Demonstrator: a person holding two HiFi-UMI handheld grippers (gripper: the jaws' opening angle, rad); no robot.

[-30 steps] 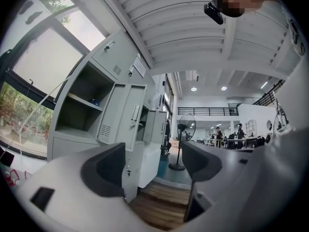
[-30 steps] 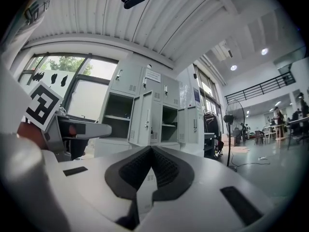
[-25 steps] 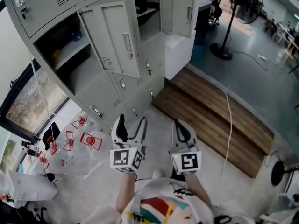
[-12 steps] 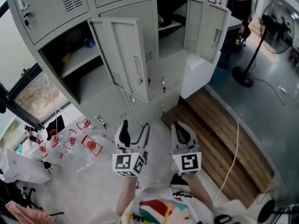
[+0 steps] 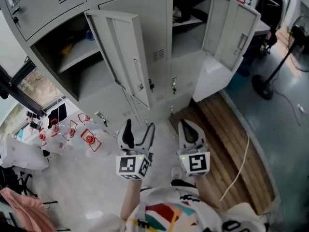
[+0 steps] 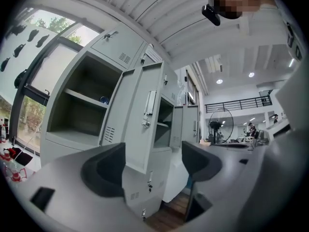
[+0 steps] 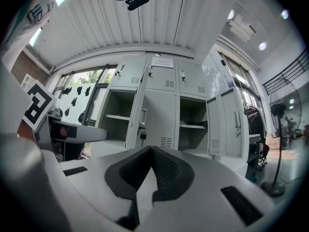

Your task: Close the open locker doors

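A bank of grey lockers (image 5: 159, 37) stands ahead with two doors swung open. The left open door (image 5: 123, 52) juts toward me, showing shelves behind it. The right open door (image 5: 231, 28) hangs open at the far right. My left gripper (image 5: 138, 129) is open and holds nothing, low in front of me, well short of the lockers. My right gripper (image 5: 189, 129) is shut on nothing beside it. In the left gripper view the left door (image 6: 145, 120) shows between the jaws of the left gripper (image 6: 153, 166). The right gripper view has the right gripper (image 7: 151, 166) below both doors (image 7: 141, 120) (image 7: 231, 122).
Red and clear items (image 5: 89, 139) lie on the floor at the left, near a window. A wooden pallet (image 5: 227, 124) lies at the right with a white cable (image 5: 241, 163) across it. A white cabinet (image 5: 217, 76) and a fan stand (image 5: 270, 81) sit beyond.
The lockers have swung toward the middle of the head view and look nearer. Both grippers stay in the same pose in front of me, left open and right shut.
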